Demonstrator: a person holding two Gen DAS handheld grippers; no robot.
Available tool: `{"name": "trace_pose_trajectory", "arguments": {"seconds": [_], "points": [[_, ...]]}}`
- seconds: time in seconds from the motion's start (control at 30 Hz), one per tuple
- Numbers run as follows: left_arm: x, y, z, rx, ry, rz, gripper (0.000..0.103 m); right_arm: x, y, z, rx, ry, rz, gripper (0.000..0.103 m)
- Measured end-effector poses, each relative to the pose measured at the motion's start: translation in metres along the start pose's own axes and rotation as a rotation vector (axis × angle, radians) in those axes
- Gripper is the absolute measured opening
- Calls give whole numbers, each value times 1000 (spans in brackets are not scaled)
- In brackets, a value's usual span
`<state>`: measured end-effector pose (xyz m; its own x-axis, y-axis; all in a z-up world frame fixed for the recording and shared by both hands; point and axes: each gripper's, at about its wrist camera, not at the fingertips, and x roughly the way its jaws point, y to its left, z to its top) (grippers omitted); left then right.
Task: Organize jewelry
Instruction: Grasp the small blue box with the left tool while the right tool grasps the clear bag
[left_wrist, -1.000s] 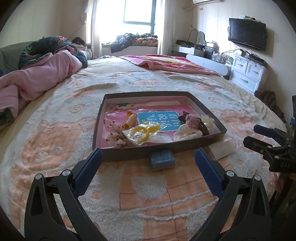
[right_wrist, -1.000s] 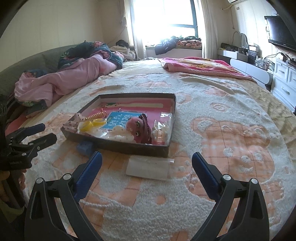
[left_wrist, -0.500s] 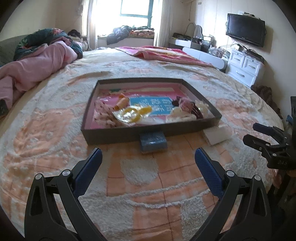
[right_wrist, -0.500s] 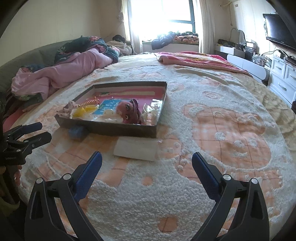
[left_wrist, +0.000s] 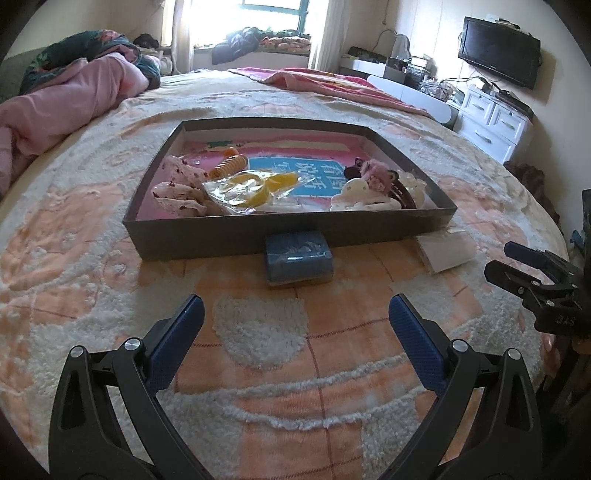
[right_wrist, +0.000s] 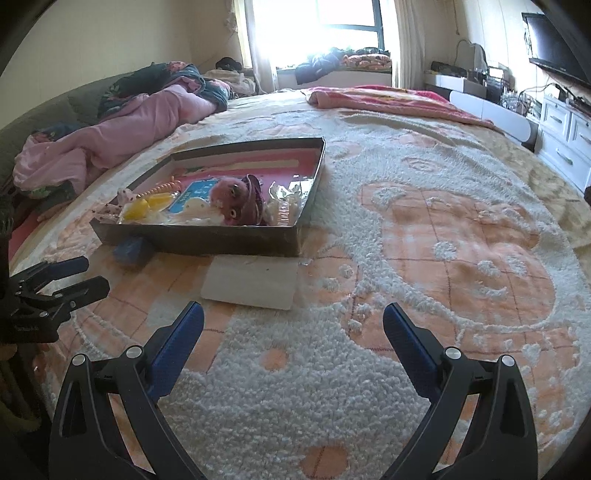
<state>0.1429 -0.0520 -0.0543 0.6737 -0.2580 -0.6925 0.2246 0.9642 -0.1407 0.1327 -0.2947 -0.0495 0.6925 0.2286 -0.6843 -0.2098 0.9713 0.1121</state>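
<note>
Jaws: both pairs stand wide and hold nothing; the left gripper (left_wrist: 295, 325) and the right gripper (right_wrist: 291, 325) hover low over the bed blanket (right_wrist: 424, 258).
Change: over the last second both cameras have drawn nearer the tray (left_wrist: 236, 236), so it fills more of each view; nothing in it has shifted. My reading is an approach, with no piece handled yet.
Left target: the blue box (left_wrist: 298, 256) lies on the blanket touching the tray's near wall, straight ahead between the left jaws, so it looks the likely first pick.
Right target: a flat white packet (right_wrist: 253, 282) lies just outside the tray's near wall, ahead of the right gripper and slightly left of centre.
Tray contents: a spotted fabric scrunchie (left_wrist: 181, 188) at left, an orange spiral hair tie (left_wrist: 228, 166), a yellow piece in a clear bag (left_wrist: 251, 188), a pink fuzzy hair clip (left_wrist: 375, 173), a white claw clip (left_wrist: 356, 194) and a blue printed card (left_wrist: 306, 175) underneath.
Order: all loose in one undivided space, overlapping.
</note>
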Motion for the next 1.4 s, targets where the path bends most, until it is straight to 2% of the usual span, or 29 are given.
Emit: {"name": "trace_pose_trajectory", "arguments": {"seconds": [0.5,0.7,0.9,1.0,1.07,1.13,1.4], "points": [[24,8,15,-92,13,-33,92,38,3,15,64,62,68,95],[29,13,21,-116,30,-43,91,47,16,20,31,75,71,95],[36,10,24,-112,51,-43,75,54,27,21,-13,95,47,95],[39,10,25,-107,65,-33,62,59,29,21,-27,112,30,95],[40,11,25,-110,72,-30,46,61,30,21,-32,118,17,86],[40,14,26,-119,76,-39,41,61,29,21,-27,117,11,85],[34,17,21,-122,69,-60,40,54,23,19,-8,97,34,85]]}}
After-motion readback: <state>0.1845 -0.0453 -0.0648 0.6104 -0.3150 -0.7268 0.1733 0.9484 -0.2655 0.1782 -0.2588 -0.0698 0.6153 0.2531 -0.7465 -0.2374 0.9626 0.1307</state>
